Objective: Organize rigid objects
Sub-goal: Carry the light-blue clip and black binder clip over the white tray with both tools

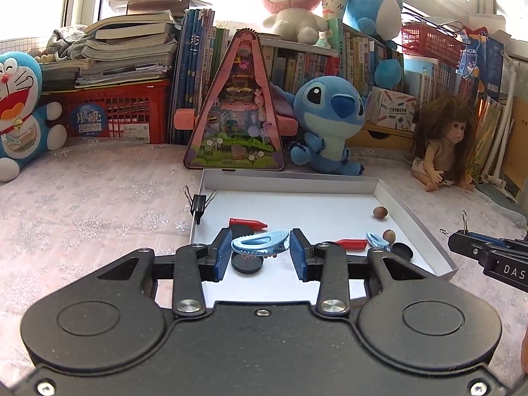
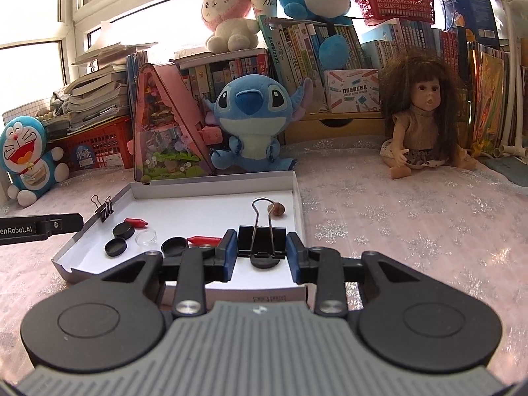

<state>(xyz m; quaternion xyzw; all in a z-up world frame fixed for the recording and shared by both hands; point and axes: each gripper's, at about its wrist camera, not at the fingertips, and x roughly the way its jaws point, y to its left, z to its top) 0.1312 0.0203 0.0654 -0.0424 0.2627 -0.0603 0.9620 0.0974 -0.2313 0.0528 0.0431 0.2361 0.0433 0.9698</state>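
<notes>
A shallow white tray [image 1: 297, 183] [image 2: 211, 181] lies on the snowflake tablecloth. My left gripper [image 1: 260, 253] is shut on a light blue hair clip [image 1: 259, 242], held over the tray above a black round lid [image 1: 247, 264]. My right gripper [image 2: 261, 252] is shut on a large black binder clip [image 2: 262, 239], handles pointing away, over the tray's near right part. In the tray lie two red crayon-like pieces [image 1: 247, 222] [image 1: 351, 243], another blue clip [image 1: 376, 240], two brown nuts [image 1: 380, 212] [image 1: 388, 236], black lids [image 2: 115, 247] [image 2: 175, 246] and a clear dome [image 2: 147, 238].
A small binder clip [image 1: 199, 202] is clamped on the tray's left wall. Behind the tray stand a pink triangular toy house [image 1: 236, 105], a Stitch plush [image 1: 330, 122], a doll [image 2: 419, 125], a Doraemon plush [image 1: 19, 112], a red crate and rows of books.
</notes>
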